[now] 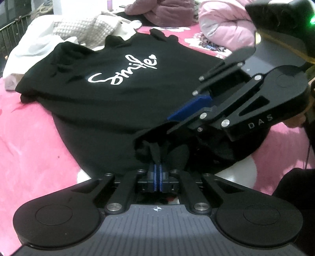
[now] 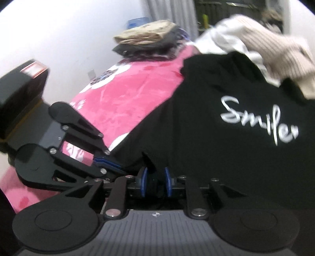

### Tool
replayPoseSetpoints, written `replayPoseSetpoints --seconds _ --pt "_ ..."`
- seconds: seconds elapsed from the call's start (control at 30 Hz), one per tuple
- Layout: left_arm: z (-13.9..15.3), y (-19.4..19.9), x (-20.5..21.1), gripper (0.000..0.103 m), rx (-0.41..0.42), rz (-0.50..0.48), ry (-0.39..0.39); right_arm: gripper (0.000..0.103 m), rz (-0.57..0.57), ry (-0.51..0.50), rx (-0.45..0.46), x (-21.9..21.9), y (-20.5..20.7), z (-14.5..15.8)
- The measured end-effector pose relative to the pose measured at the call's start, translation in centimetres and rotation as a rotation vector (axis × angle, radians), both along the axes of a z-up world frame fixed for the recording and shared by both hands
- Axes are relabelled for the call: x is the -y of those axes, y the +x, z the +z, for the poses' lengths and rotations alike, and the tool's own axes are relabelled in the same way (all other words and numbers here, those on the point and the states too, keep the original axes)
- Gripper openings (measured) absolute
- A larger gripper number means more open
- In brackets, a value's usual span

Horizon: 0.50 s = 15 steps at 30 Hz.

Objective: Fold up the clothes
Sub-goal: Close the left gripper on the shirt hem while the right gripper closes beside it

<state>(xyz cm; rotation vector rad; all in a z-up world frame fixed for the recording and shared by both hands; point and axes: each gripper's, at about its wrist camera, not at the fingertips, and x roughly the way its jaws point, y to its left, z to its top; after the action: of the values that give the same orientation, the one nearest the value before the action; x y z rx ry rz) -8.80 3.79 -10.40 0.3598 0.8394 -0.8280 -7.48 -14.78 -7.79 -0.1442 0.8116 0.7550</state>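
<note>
A black T-shirt (image 1: 102, 110) with white "Smile" script lies spread on a pink blanket (image 1: 29, 147). My left gripper (image 1: 157, 169) is shut on a bunched bit of the shirt's near hem, the blue pads pressed together on the cloth. From the right, my right gripper (image 1: 173, 122) reaches in low over the same hem. In the right wrist view the shirt (image 2: 216, 157) fills the right side. There my right gripper (image 2: 155, 177) has its blue pads apart, with the dark hem at the gap but not pinched. The left gripper (image 2: 116, 167) sits close at its left, fingers together.
White and beige garments (image 1: 82, 29) lie heaped at the shirt's far end. A pink quilt (image 1: 222, 23) and a mauve garment (image 1: 163, 11) sit beyond them. A folded stack of clothes (image 2: 149, 37) rests at the far end of the blanket (image 2: 126, 102). A railing (image 1: 11, 33) stands far left.
</note>
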Motion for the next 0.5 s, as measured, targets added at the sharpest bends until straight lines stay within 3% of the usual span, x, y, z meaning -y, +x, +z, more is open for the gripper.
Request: replayPoseSetpoints --seconds 0.2,0.4,0.47,0.5 --pt "0.0 0.1 0.2 0.001 0.014 -0.019 0.016 0.029 0.102 -0.058 0.100 -1.5 -0.2 0.7" --pt "0.1 -0.2 0.5 0.001 0.036 -0.049 0.033 0.029 0.183 -0.070 0.091 -2.5 1.0 0.1" --pt "0.1 -0.3 0.5 0.001 0.039 -0.055 0.034 0.024 0.192 -0.046 0.059 -2.6 1.8 -0.2" --pt "0.1 -0.4 0.5 0.001 0.042 -0.058 0.035 0.011 0.189 -0.030 0.039 -2.5 2.2 -0.3"
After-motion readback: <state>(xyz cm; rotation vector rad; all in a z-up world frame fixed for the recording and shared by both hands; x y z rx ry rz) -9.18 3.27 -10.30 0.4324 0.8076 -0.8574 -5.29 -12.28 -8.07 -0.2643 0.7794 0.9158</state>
